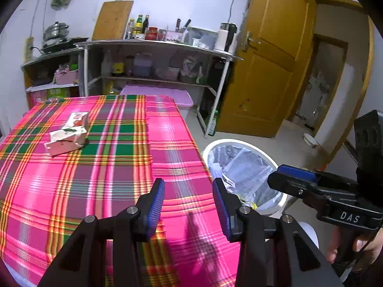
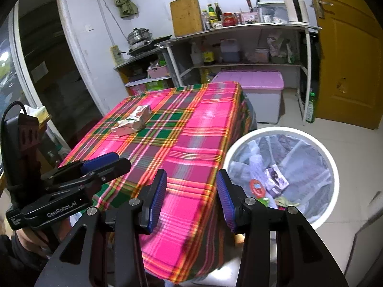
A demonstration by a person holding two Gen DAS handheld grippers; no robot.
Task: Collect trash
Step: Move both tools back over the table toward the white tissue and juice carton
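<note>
A crumpled white carton (image 1: 68, 135) with red and green print lies on the pink plaid tablecloth (image 1: 115, 167), far left of the table; it also shows in the right wrist view (image 2: 132, 120). A white trash bin (image 2: 282, 174) with a clear liner stands on the floor right of the table and holds wrappers; it also shows in the left wrist view (image 1: 246, 174). My left gripper (image 1: 189, 201) is open and empty over the table's near right part. My right gripper (image 2: 191, 198) is open and empty over the table's near corner beside the bin.
Metal shelves (image 1: 153, 47) with bottles, jars and a kettle stand against the back wall. A pink-lidded storage box (image 2: 253, 88) sits behind the table. A yellow door (image 1: 268, 67) is at the right. A green bottle (image 2: 310, 107) stands on the floor by the shelf.
</note>
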